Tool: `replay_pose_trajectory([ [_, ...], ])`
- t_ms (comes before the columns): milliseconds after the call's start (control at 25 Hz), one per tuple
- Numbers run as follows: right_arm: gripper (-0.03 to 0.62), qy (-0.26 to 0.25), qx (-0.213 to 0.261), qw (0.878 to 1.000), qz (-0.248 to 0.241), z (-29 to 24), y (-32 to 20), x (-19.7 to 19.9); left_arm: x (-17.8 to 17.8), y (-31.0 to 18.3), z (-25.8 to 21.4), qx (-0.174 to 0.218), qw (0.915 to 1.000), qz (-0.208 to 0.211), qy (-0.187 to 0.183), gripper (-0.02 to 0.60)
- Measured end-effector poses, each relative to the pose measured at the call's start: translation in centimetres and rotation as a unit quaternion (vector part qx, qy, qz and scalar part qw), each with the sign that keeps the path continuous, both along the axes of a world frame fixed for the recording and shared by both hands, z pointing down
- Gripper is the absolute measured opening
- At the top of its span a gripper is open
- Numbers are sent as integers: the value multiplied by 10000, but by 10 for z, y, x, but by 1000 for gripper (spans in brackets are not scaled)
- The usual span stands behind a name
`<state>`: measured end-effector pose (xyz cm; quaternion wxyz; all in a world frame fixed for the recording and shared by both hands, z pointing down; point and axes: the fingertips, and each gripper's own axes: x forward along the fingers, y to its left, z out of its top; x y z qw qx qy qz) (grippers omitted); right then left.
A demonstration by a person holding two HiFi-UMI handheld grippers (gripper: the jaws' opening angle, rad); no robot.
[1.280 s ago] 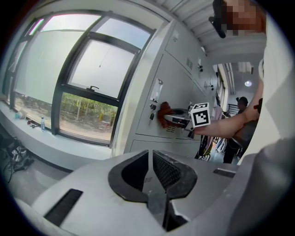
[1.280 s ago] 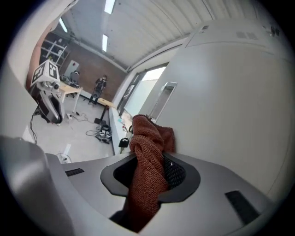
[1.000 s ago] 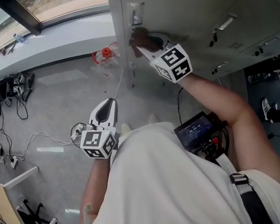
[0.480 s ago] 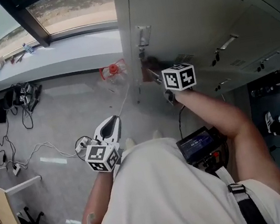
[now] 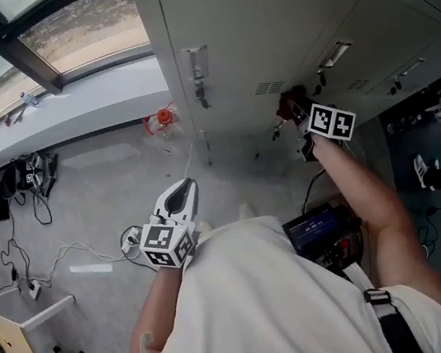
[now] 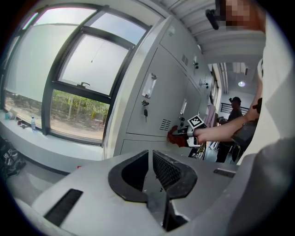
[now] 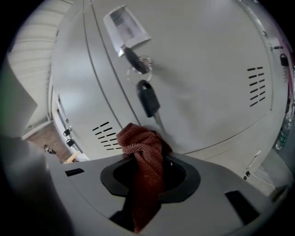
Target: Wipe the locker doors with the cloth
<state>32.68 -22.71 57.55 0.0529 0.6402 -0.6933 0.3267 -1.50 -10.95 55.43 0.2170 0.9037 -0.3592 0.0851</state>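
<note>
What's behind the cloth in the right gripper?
A grey locker door, vent slots at left, a black key hanging above. The door patch right behind the cloth is hidden.

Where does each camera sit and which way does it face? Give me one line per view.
Head view: on the head, looking steeply down at floor and locker doors; shows torso, left gripper, right gripper.
Left gripper view: on the left gripper, facing lockers and window; its shut jaws show.
Right gripper view: close to a door, facing a key; jaws clamp the cloth.
Shared: head and left gripper views both show the right gripper with the cloth.
</note>
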Motion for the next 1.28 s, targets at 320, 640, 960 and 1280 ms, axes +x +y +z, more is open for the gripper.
replay_pose_trajectory([
  [320, 115, -461, -608, 9964, -374, 45, -16, -72, -23, 5, 1, -15, 9996, -271, -59, 35],
  [640, 115, -1499, -700, 9769, -1354, 56, -44, -211, -73, 16, 5, -77, 9950, -994, -106, 35],
  [960, 116, -2324, -525, 9402, -2436, 35, -55, -301, -103, 30, 4, -92, 9888, -1479, -154, 35],
  [1280, 117, -1649, 296, 9110, -3767, 6, 17, -267, -84, 22, 6, -89, 9937, -1113, -72, 35],
])
